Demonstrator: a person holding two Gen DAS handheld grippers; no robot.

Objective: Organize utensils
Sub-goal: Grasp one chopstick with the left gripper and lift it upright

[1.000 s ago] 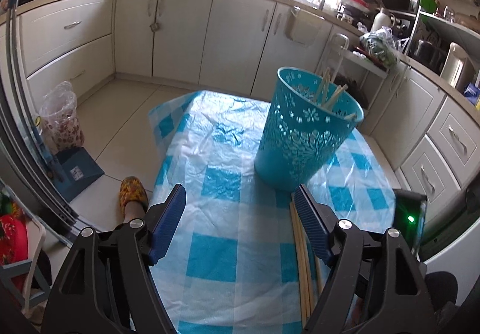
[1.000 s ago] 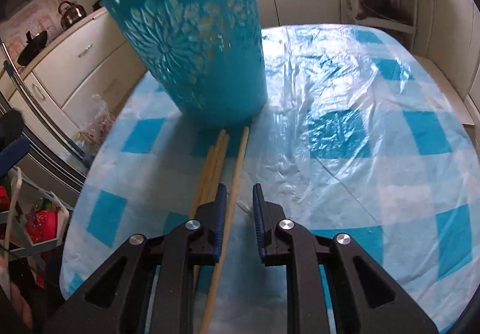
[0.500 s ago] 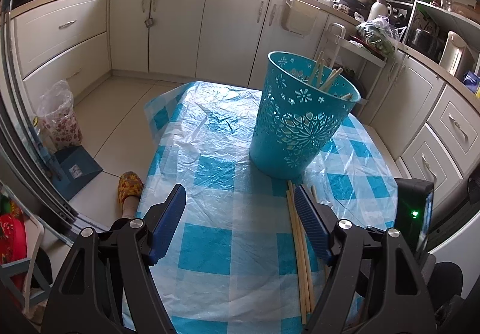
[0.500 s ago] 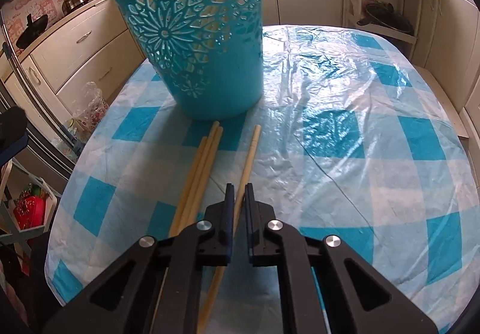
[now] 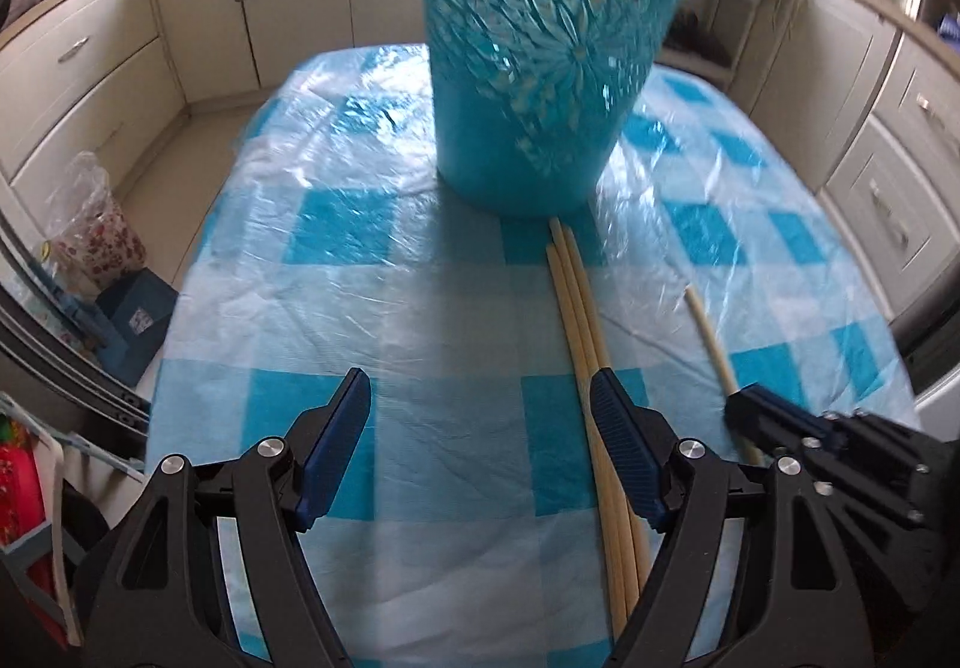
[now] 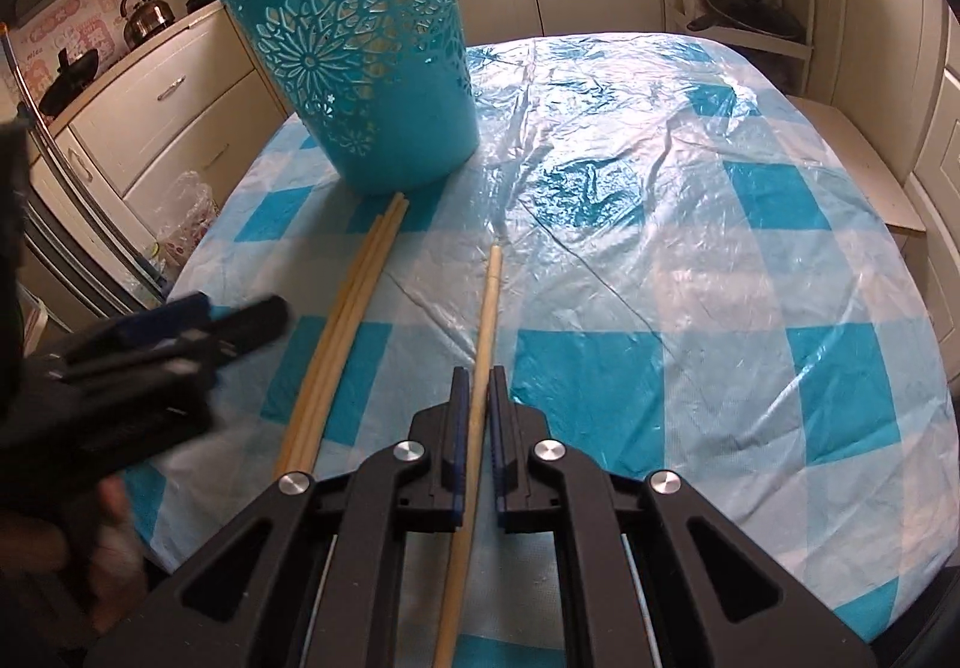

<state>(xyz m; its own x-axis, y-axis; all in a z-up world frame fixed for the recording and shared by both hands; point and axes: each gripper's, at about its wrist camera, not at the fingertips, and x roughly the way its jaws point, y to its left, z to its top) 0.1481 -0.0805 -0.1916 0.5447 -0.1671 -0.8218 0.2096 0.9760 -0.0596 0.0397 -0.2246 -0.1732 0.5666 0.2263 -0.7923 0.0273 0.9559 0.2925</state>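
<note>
A teal cut-out basket (image 5: 543, 62) (image 6: 366, 62) stands on the blue-checked table. A bundle of wooden chopsticks (image 5: 585, 332) (image 6: 345, 320) lies in front of it, pointing at its base. My left gripper (image 5: 480, 416) is open and low over the table, its right finger beside the bundle. My right gripper (image 6: 477, 395) is shut on a single chopstick (image 6: 489, 302), which also shows in the left wrist view (image 5: 711, 338). The right gripper shows at the right in the left wrist view (image 5: 744, 410).
The table (image 6: 690, 272) has a plastic-covered checked cloth. Cream kitchen cabinets (image 5: 90, 86) ring the room. A plastic bag (image 5: 90, 230) and a blue dustpan (image 5: 135, 314) sit on the floor to the left. A shelf rack (image 6: 744, 2) stands behind the table.
My left gripper has dropped lower and moved closer to the basket and chopstick bundle. My right gripper has closed on the single chopstick and drawn it back and right, away from the basket.
</note>
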